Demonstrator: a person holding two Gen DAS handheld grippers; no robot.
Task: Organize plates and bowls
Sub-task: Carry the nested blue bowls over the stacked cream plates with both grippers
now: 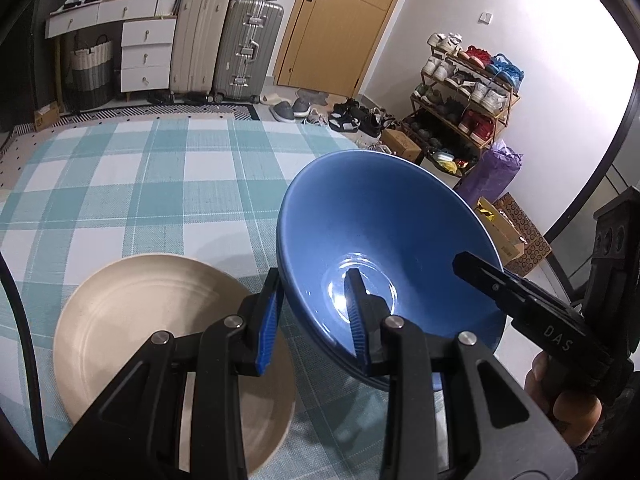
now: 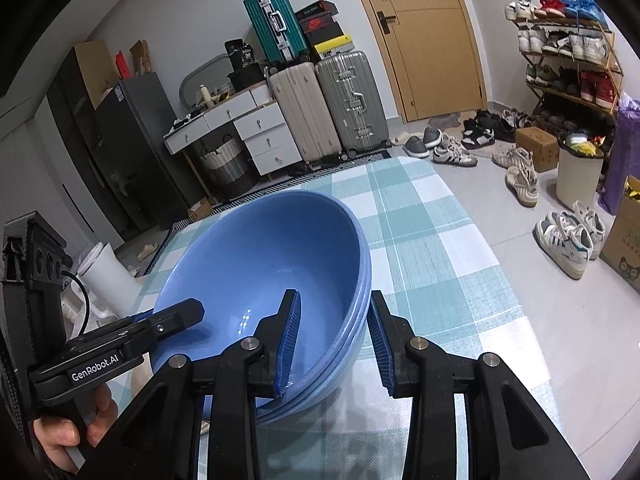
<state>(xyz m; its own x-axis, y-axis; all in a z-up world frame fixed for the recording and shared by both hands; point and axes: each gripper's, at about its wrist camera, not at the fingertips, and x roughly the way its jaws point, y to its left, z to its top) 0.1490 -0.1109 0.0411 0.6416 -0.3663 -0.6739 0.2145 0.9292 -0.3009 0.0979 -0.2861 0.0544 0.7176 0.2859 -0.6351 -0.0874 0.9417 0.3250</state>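
A nested stack of blue bowls (image 1: pixel 380 220) (image 2: pixel 260 248) hangs tilted just above the checked tablecloth, held from both sides. My left gripper (image 1: pixel 314 280) is shut on its left rim, one pad inside the top bowl and one outside. My right gripper (image 2: pixel 335 296) is shut on the opposite rim in the same way. Each view shows the other gripper at the far rim: the right gripper (image 1: pixel 476 270) and the left gripper (image 2: pixel 188 312). A beige plate (image 1: pixel 160 340) lies flat on the cloth to the left of the bowls, partly hidden by my left gripper.
The teal and white checked tablecloth (image 1: pixel 160 184) covers the table, whose right edge (image 2: pixel 492 264) drops to the floor. Beyond it are suitcases (image 1: pixel 224 44), white drawers (image 1: pixel 146 56), a shoe rack (image 1: pixel 468 96), loose shoes (image 2: pixel 568 240) and a white bin (image 2: pixel 578 176).
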